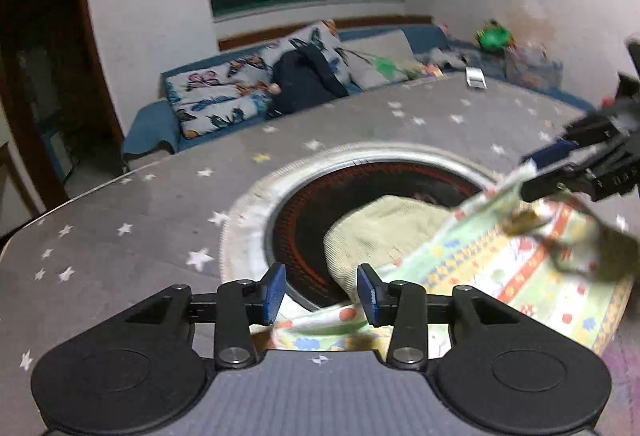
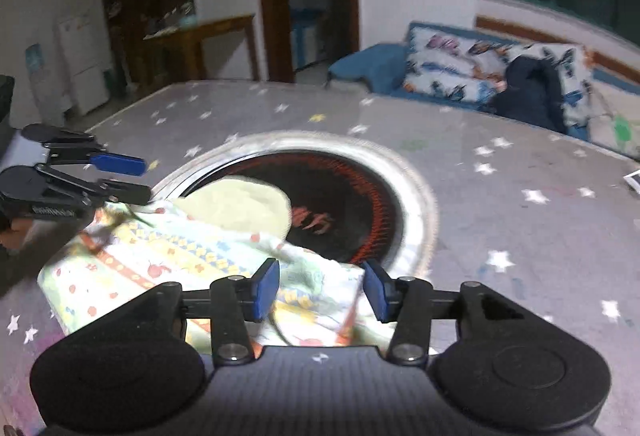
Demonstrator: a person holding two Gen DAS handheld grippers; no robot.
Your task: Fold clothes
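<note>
Both black hand-held grippers with blue finger pads hang low over a table covered in grey cloth with white stars (image 1: 120,196), each with its jaws spread apart and nothing clamped between the pads. From the left wrist view, the left gripper (image 1: 322,294) has the near edge of a small pale-green garment printed with orange, yellow and blue bands (image 1: 520,276) lying in the gap between its fingers, the cloth slack and not pinched. From the right wrist view, the right gripper (image 2: 320,290) likewise straddles a raised fold of the same garment (image 2: 180,260) without gripping it. Each tool shows in the other's camera: the right gripper (image 1: 548,166) enters the left view from the right edge, its fingers parted over the far corner of the garment, though motion blur hides whether a pad touches the cloth; the left gripper (image 2: 132,176) appears at the left edge of the right view, fingers apart above the garment's corner. The garment lies partly on the tablecloth and partly over a round black burner with red rings (image 1: 320,204) set in a pale metal rim (image 1: 248,220) at the table's middle; its plain cream-yellow inner side (image 1: 372,232) is turned up over the burner. Beyond the table stands a blue sofa (image 1: 152,124) with butterfly-print cushions (image 1: 224,96) and a dark bundle (image 1: 304,80).
</note>
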